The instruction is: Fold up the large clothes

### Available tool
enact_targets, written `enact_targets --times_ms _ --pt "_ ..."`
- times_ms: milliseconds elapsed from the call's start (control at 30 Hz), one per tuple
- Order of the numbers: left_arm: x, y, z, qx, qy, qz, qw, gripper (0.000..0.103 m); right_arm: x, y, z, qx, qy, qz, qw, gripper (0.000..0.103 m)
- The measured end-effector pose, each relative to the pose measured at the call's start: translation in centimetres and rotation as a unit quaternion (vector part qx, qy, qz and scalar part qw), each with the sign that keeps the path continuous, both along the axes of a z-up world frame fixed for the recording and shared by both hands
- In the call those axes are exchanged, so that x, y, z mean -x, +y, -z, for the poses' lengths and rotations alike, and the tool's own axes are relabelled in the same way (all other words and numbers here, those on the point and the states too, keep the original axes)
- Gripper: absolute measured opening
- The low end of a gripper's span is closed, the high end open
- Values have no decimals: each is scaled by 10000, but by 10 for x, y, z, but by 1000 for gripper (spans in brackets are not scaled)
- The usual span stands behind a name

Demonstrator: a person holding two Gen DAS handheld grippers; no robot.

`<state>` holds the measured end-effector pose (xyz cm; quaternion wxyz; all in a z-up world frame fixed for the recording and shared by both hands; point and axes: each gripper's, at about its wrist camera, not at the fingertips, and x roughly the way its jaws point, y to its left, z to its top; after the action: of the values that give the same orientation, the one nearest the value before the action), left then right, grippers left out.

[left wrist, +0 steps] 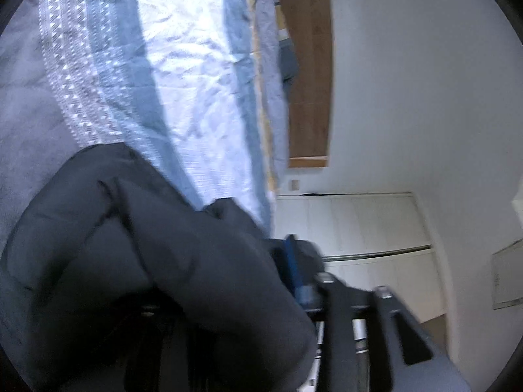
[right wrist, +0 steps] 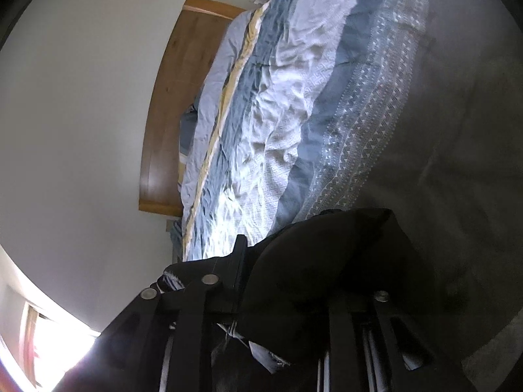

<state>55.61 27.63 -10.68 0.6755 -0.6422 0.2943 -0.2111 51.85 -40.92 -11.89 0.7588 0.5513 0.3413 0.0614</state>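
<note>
The left gripper [left wrist: 294, 261] and right gripper [right wrist: 261, 277] each pinch the dark garment [left wrist: 147, 245], which bunches over both jaws; beyond them lies the striped bedspread [right wrist: 294, 98], with bare wall [left wrist: 408, 81] alongside.

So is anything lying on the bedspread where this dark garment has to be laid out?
Nothing visible: the dark garment hangs from both grippers, and the striped bedspread beyond it shows only wrinkles.
</note>
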Motion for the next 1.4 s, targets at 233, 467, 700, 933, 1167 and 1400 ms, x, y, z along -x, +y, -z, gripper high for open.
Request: enact_targets --times_ms 233,467,700,933,1167,1400 --pt "25 41 -51 25 -227 -502 9985 69 10 -10 -39 225 -304 140 9992 92" --pt "52 15 -126 -2348 134 74 9719 70 40 -12 -94 750 -551 8 9957 89" --pt "56 -96 -153 -3967 9 833 9142 70 56 72 -132 1749 -748 -1092 9756 86" --pt "35 -180 -147 -4411 -112 1370 8869 70 43 167 -134 2702 -837 -2040 9372 85" --pt "-22 -237 -126 -5052 65 1730 8454 70 -1 232 -109 3540 -580 -2609 8962 85" --pt "-86 -232 -86 -5148 482 1737 8381 71 -55 221 -79 3685 -151 -2527 8945 85"
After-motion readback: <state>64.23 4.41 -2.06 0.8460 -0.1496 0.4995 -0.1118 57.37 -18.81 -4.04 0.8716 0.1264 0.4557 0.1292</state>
